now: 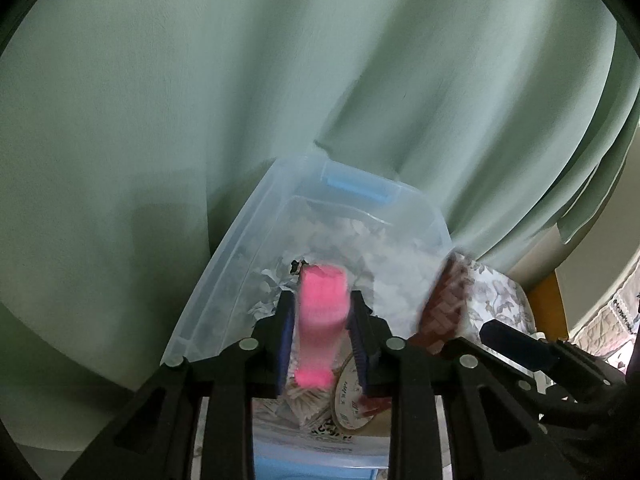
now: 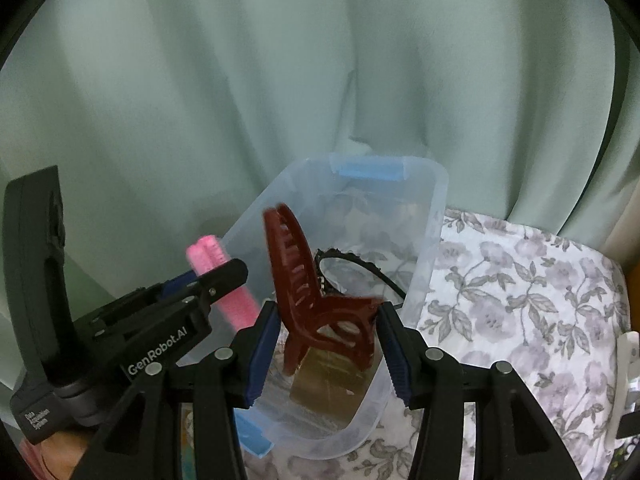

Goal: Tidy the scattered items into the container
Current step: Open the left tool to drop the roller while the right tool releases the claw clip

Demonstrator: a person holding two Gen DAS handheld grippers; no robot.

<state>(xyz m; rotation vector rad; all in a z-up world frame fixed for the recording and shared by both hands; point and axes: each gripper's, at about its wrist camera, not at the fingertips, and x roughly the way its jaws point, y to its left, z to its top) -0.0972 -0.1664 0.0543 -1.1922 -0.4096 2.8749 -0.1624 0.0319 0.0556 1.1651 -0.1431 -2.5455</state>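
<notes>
A clear plastic container [image 1: 248, 240] with blue latches stands on a floral cloth; it also shows in the right wrist view [image 2: 434, 216]. My left gripper [image 1: 322, 336] is shut on a pink hair roller [image 1: 322, 304] and holds it over the container; the roller also shows in the right wrist view [image 2: 224, 276]. My right gripper [image 2: 326, 344] is shut on a dark red claw hair clip [image 2: 316, 292], held above the container's near end. The clip appears blurred in the left wrist view [image 1: 444, 304]. A black headband [image 2: 360, 264] and a tape roll [image 2: 332, 384] lie inside.
A green curtain [image 2: 280, 80] hangs close behind the container. The floral cloth [image 2: 520, 300] spreads to the right. A white object [image 2: 628, 356] lies at the cloth's right edge.
</notes>
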